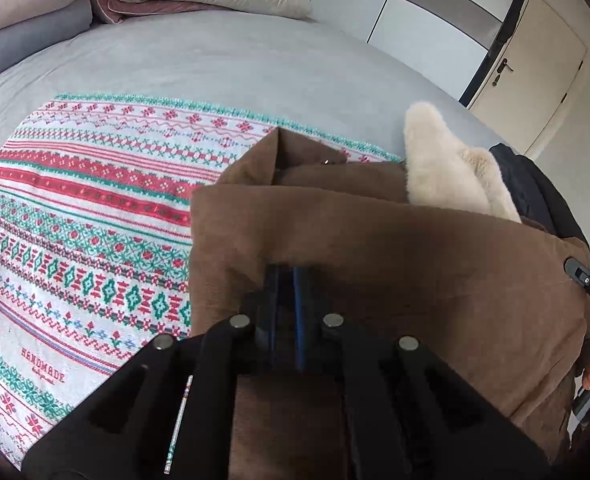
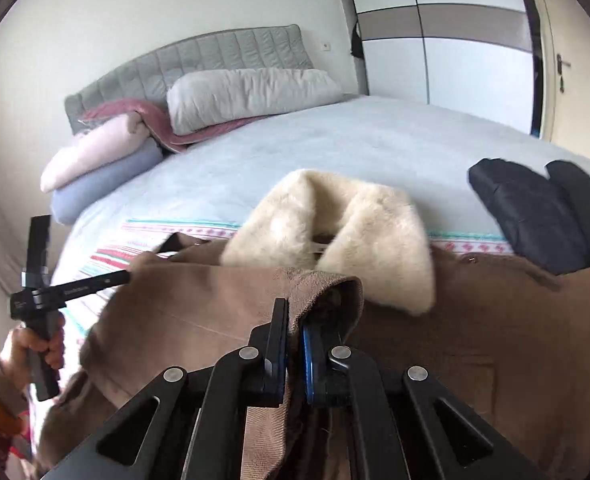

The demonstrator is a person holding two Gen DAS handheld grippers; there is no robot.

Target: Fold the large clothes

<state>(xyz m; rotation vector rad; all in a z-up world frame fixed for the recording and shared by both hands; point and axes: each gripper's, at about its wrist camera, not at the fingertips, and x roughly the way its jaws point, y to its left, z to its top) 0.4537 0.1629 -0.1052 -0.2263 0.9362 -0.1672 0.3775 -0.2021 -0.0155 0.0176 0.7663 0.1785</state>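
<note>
Right wrist view: right tool [image 2: 295, 334] pinches the brown coat [image 2: 475, 320] hem; left tool [image 1: 286, 280] clamps coat too — thick fabric could slip, collapsing the fold.

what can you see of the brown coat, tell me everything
The brown coat looks like soft suede-like cloth with a cream fur collar. It lies partly folded on the patterned blanket on the bed, a dark jacket beside it. Both tongs, left and right, pinch folds of it.
</note>
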